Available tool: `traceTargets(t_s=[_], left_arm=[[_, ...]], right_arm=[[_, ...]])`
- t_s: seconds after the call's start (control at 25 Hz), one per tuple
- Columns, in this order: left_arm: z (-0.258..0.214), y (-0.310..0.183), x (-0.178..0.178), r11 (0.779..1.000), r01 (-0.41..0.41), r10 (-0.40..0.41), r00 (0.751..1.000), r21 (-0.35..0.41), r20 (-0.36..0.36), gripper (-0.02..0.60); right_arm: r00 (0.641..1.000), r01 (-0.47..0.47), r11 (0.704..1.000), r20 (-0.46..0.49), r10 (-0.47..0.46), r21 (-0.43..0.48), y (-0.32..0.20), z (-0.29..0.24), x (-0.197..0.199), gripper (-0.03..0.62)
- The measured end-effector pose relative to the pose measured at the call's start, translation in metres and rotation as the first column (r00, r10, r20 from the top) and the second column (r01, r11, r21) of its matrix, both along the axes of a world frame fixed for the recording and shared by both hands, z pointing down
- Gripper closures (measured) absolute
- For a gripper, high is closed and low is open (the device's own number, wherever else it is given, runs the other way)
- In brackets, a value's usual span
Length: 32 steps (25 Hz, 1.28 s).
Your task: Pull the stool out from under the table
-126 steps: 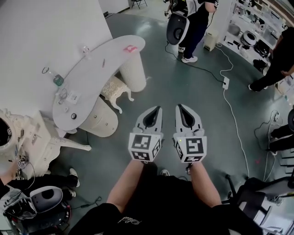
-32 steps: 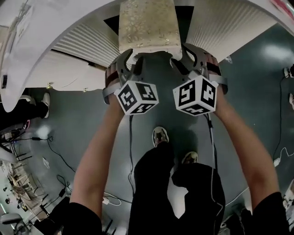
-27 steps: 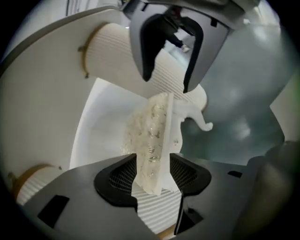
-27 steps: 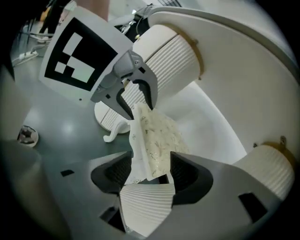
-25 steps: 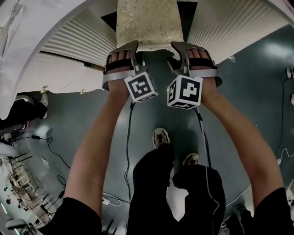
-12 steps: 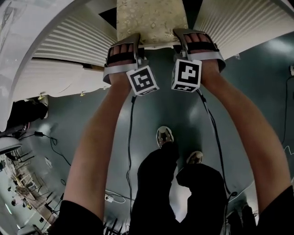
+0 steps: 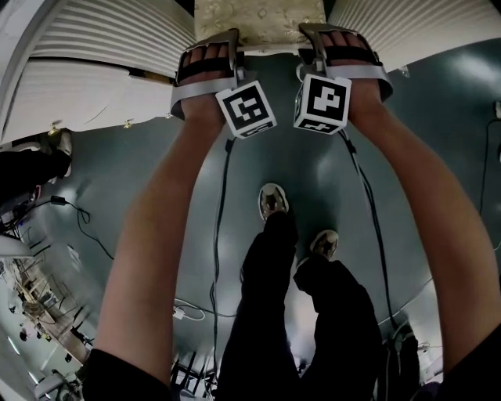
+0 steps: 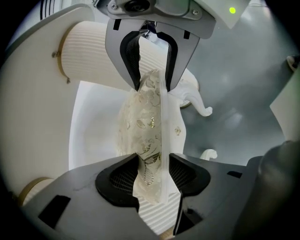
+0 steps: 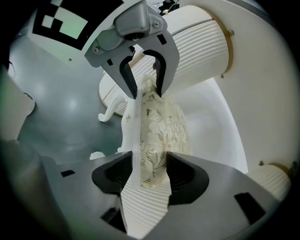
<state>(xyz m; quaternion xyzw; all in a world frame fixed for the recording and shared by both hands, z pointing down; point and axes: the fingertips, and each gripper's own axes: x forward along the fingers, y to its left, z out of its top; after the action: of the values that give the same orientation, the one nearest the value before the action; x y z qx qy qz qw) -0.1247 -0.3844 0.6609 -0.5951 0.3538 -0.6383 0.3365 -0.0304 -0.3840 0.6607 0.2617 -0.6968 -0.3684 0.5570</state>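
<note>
The stool [image 7: 258, 19] stands under the bench [image 7: 9, 63], between its two ribbed pedestals [image 7: 94, 55], with only the near edge of the brocade seat showing toward the person. The left gripper [image 8: 153, 176] is closing on that seat edge, and its pads bear on cushion and white frame alike. The right gripper [image 9: 149, 176] is closing in the same way on the same edge, a little apart from the other. Judgement: the grip is set, and the draw toward the body is the step in hand. Both grippers should come back together and level, so the stool tracks straight between the pedestals and does not slew. The seat edge should sit deep in the jaws, since the soft cushion may give and slip. The person's feet [image 7: 272, 200] must step back in time, clear of the cable [image 7: 223, 235] on the floor. Not verified: the head view cuts the stool off at the top, the fingertips are covered there, only two curled legs [image 8: 197, 101] show, and leg clearance at the pedestals cannot be told.
</note>
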Motion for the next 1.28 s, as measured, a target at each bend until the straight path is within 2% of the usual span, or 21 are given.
traceTargets(t_s=[0.2,0.4,0.56,0.8,1.08,1.16,1.28], left_arm=[[0.002,0.04,0.01,1.0,0.001,-0.001,1.0,-0.011,0.003,0.37],[0.009,0.078,0.021,0.997,0.044,-0.048,0.997,-0.064,-0.062,0.37],[0.008,0.092,0.019,0.998,0.055,-0.057,0.997,-0.033,-0.045,0.371],[0.0,0.128,0.039,0.998,0.054,-0.056,0.997,-0.029,-0.056,0.373],[0.007,0.196,0.064,0.997,0.037,-0.047,0.989,-0.07,-0.142,0.373],[0.007,0.219,0.066,0.996,0.043,-0.053,0.99,-0.08,-0.133,0.373],[0.004,0.229,0.067,0.998,0.035,-0.041,0.993,-0.055,-0.113,0.373]], right_arm=[[1.0,0.008,1.0,-0.012,-0.008,-0.005,0.036,0.001,0.012,0.368],[0.999,0.039,0.999,-0.02,-0.04,-0.027,0.07,0.004,0.016,0.372],[0.998,0.053,0.998,-0.035,-0.054,-0.029,0.082,0.006,0.018,0.373],[0.997,0.062,0.997,-0.053,-0.065,-0.042,0.117,0.0,0.038,0.373],[0.998,0.049,0.999,-0.043,-0.05,-0.023,0.182,0.004,0.054,0.376],[0.998,0.051,0.998,-0.044,-0.052,-0.023,0.202,0.003,0.057,0.376],[0.998,0.033,0.999,-0.056,-0.033,-0.014,0.215,0.003,0.062,0.376]])
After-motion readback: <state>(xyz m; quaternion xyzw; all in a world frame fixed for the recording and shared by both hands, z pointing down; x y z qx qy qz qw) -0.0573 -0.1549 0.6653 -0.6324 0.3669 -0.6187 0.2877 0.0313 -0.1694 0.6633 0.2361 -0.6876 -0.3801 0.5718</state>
